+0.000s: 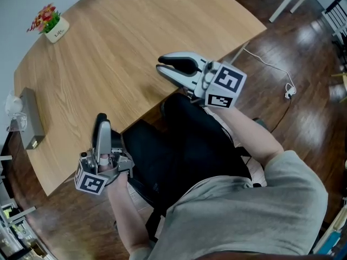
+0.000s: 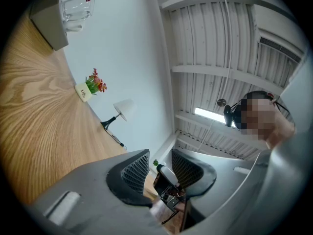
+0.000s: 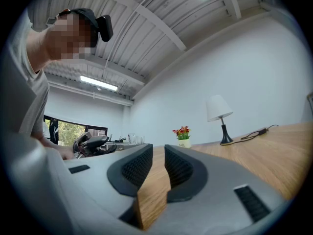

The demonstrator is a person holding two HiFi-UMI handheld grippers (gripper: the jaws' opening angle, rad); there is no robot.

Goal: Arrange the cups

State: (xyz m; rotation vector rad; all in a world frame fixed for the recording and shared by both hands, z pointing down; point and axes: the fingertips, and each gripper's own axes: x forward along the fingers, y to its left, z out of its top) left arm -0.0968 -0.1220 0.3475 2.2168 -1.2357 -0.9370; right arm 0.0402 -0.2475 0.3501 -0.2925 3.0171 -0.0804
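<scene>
**Both hand-held grippers empty, cups far off at the table's edge**

Your left hand-held gripper (image 1: 101, 118) sits at the near edge of the table (image 1: 124, 53). In its own view, the left hand-held gripper (image 2: 160, 155) has its jaws clearly apart with nothing between the ribbed pads. Only your other gripper shows through the gap, well beyond it.

Your right hand-held gripper (image 1: 162, 64) lies over the table edge further along. In the right gripper view, the right hand-held gripper (image 3: 157, 151) has only a narrow slot between its jaws. It holds nothing, and the table's wood grain fills the slot.

The clear cups (image 1: 13, 110) stand at the table's left edge, against a grey box (image 1: 30, 118), well apart from both grippers. From the left gripper view, the clear cups (image 2: 77, 8) appear beside the box's top, but you cannot tell whether they rest on it or next to it. One cup carries a small red mark that is too small to read.

A white flower pot (image 1: 56, 31) with red blooms stands near the far edge of the table. The dark lettering on it looks like "Life" in the left gripper view (image 2: 84, 92). A white-shaded lamp (image 3: 218, 109) on a black base stands beyond it.

The marker cube (image 1: 225, 85) on the right gripper shows black-and-white square patterns and no words.
</scene>
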